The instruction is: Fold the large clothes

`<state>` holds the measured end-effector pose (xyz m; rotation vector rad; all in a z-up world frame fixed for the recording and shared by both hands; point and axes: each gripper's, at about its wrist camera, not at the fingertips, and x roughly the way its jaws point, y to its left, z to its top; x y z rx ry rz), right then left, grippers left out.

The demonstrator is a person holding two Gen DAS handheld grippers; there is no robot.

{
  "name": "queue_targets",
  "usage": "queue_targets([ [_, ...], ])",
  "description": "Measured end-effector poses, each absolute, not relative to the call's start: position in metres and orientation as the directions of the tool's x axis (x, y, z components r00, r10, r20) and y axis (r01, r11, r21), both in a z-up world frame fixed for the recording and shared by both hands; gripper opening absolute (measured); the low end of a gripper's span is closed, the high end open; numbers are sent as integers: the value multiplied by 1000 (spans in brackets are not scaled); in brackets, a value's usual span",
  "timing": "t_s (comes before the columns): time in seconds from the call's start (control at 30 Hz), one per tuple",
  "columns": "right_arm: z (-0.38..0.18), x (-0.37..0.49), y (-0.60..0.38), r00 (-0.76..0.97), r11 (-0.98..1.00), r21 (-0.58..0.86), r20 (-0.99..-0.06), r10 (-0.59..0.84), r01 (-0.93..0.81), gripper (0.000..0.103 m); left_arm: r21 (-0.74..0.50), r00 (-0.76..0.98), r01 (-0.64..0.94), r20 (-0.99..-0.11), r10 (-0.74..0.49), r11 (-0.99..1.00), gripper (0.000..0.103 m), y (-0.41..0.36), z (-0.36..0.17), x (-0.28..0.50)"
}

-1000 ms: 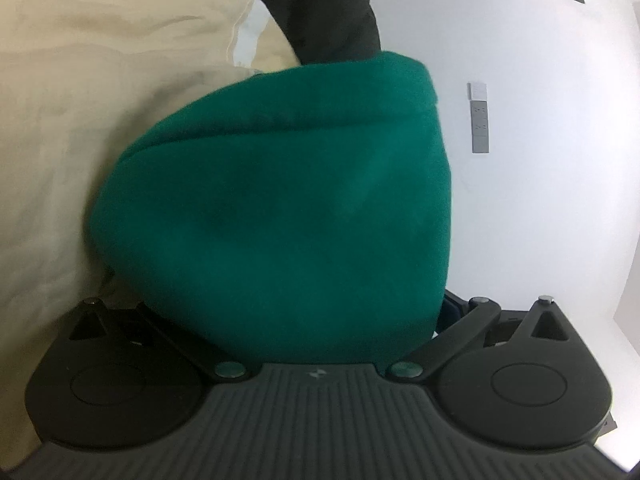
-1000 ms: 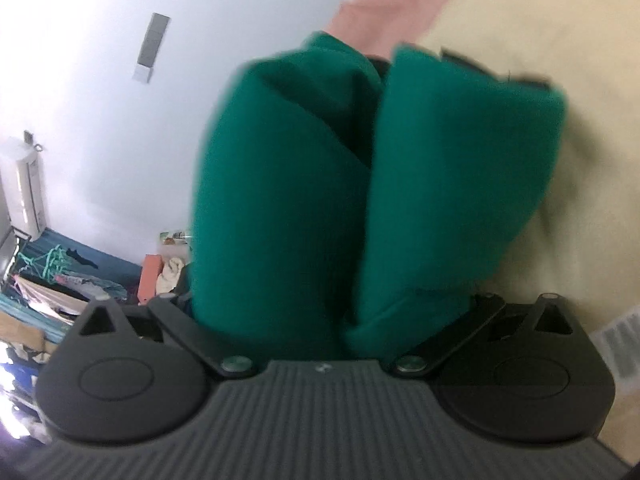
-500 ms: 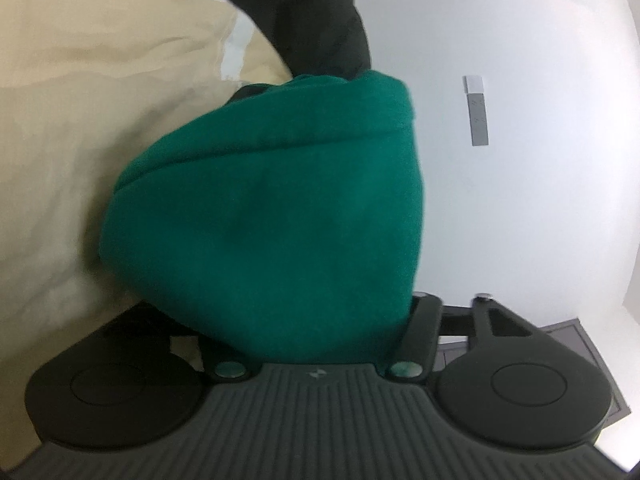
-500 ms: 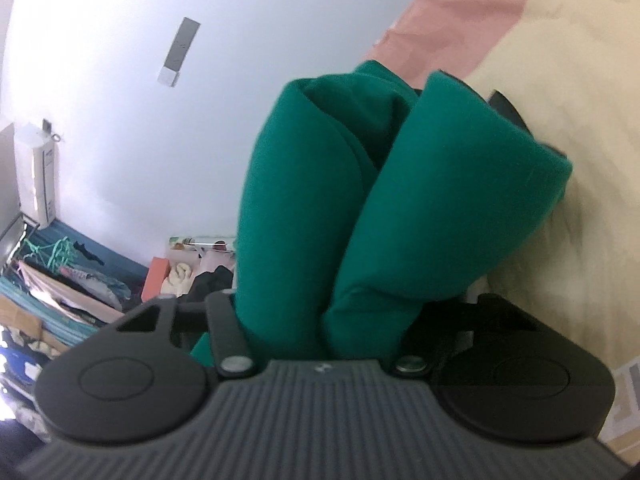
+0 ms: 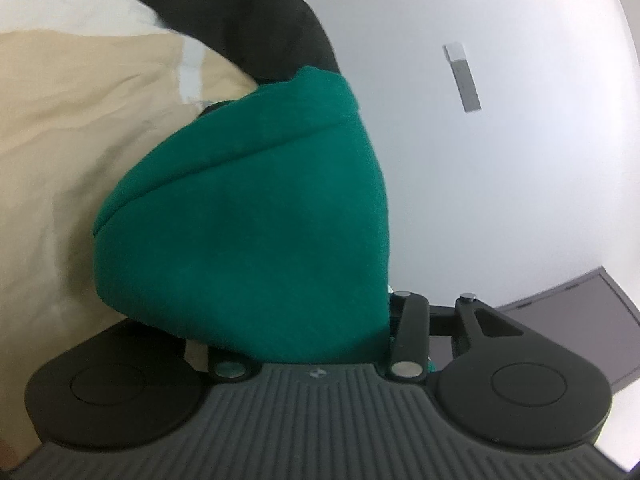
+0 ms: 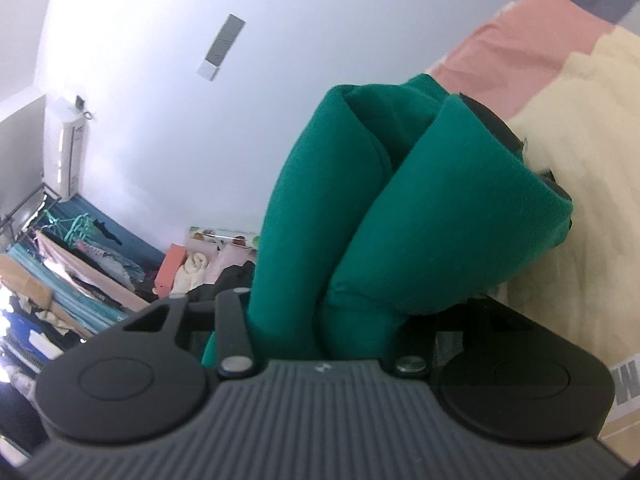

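Note:
A green garment [image 5: 248, 232] fills the middle of the left wrist view, bunched in thick folds over my left gripper [image 5: 304, 184], which is shut on it; the fingers are hidden under the cloth. In the right wrist view the same green garment [image 6: 360, 216] hangs in two thick rolls between the jaws of my right gripper [image 6: 404, 128], which is shut on it. One black fingertip [image 6: 496, 124] shows past the right roll. Both grippers hold the garment above a cream bedsheet [image 5: 68, 128].
A black garment [image 5: 240, 12] lies beyond the green one in the left wrist view. A pink sheet [image 6: 528, 48] and the cream sheet [image 6: 580, 208] cover the bed. A white wall [image 6: 168, 100] stands behind, with a cluttered clothes pile [image 6: 80, 272] at lower left.
Both grippers closed tighter on the green garment; the linkage arms swung inward. Both views tilted, and the right view now shows more wall and the clothes pile.

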<state>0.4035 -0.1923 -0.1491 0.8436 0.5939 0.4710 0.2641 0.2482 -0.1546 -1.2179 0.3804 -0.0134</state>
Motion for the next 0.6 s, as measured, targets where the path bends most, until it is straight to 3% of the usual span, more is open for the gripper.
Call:
queue_targets([
  [0.6, -103, 372, -256, 748, 585, 782, -252, 614, -217, 50, -903, 902, -157, -296, -314, 400, 47, 191, -124, 229],
])
